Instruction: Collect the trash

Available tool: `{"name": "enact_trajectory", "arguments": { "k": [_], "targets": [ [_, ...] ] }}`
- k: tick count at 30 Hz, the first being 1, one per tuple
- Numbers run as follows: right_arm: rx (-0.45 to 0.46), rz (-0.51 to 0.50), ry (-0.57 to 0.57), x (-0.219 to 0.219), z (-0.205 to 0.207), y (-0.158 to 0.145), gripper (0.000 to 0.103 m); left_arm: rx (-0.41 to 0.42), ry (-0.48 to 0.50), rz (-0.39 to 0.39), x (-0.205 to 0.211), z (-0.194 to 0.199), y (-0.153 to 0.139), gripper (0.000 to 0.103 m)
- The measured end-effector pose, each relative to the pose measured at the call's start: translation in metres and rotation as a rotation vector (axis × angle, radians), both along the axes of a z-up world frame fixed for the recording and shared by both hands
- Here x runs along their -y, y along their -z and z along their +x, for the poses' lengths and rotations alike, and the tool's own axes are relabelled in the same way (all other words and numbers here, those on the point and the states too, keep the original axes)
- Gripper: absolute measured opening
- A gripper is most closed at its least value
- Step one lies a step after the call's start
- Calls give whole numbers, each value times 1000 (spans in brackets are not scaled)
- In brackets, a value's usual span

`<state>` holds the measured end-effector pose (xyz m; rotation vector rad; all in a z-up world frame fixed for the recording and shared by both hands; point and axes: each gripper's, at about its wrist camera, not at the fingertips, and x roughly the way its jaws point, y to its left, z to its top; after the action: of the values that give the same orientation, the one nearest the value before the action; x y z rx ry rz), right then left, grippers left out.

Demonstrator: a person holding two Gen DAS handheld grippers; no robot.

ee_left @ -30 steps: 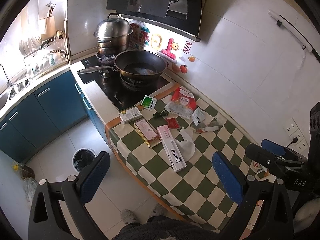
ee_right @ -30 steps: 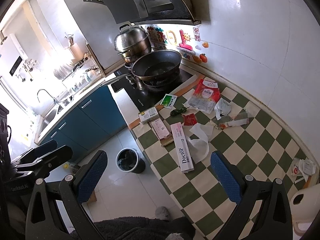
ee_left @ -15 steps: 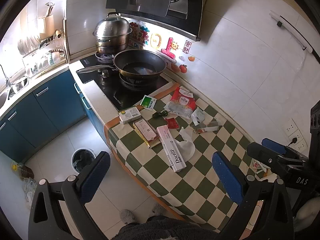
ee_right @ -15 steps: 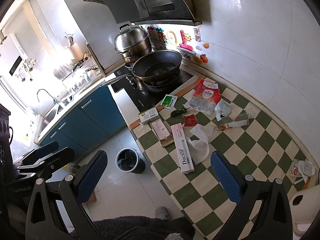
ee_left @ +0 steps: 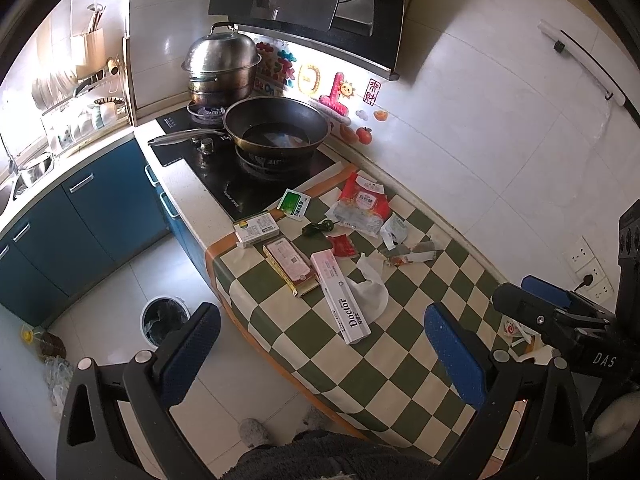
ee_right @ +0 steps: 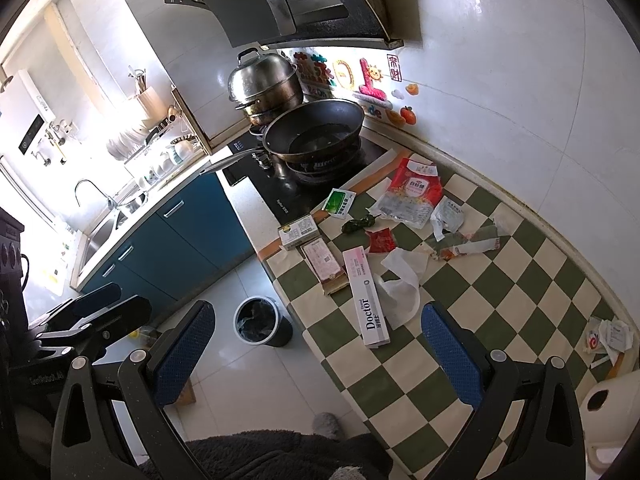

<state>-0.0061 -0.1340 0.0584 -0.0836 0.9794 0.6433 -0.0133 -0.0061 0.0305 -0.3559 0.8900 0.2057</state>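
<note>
Little had moved since the earlier frames: both views drifted only slightly. Left gripper [ee_left: 320, 350] and right gripper [ee_right: 316, 348] hung above the counter edge, jaws wide apart, holding nothing. Trash lay on the checkered cloth [ee_left: 400, 360]: Doctor box [ee_left: 344, 300], white tissue [ee_left: 372, 288], red-white wrapper [ee_left: 362, 204], green sachet [ee_left: 294, 203]. Trash bin [ee_left: 164, 320] stood on the floor below the counter.

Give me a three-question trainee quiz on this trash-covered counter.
1. True or false: the left gripper holds the Doctor box.
2. Where is the trash bin? A) on the floor beside the counter B) on the checkered cloth C) in the sink
3. Fill in: on the stove the frying pan sits in front of a lidded steel ____.

Key: 1 false; 2 A; 3 steamer pot.
</note>
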Motion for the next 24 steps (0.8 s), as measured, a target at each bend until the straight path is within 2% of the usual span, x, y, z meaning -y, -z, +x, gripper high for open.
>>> {"name": "enact_trajectory", "arguments": {
  "k": [24],
  "targets": [
    [-1, 1, -1, -2, 0, -1, 103, 1, 3, -5, -2, 8, -2, 103]
  ]
}}
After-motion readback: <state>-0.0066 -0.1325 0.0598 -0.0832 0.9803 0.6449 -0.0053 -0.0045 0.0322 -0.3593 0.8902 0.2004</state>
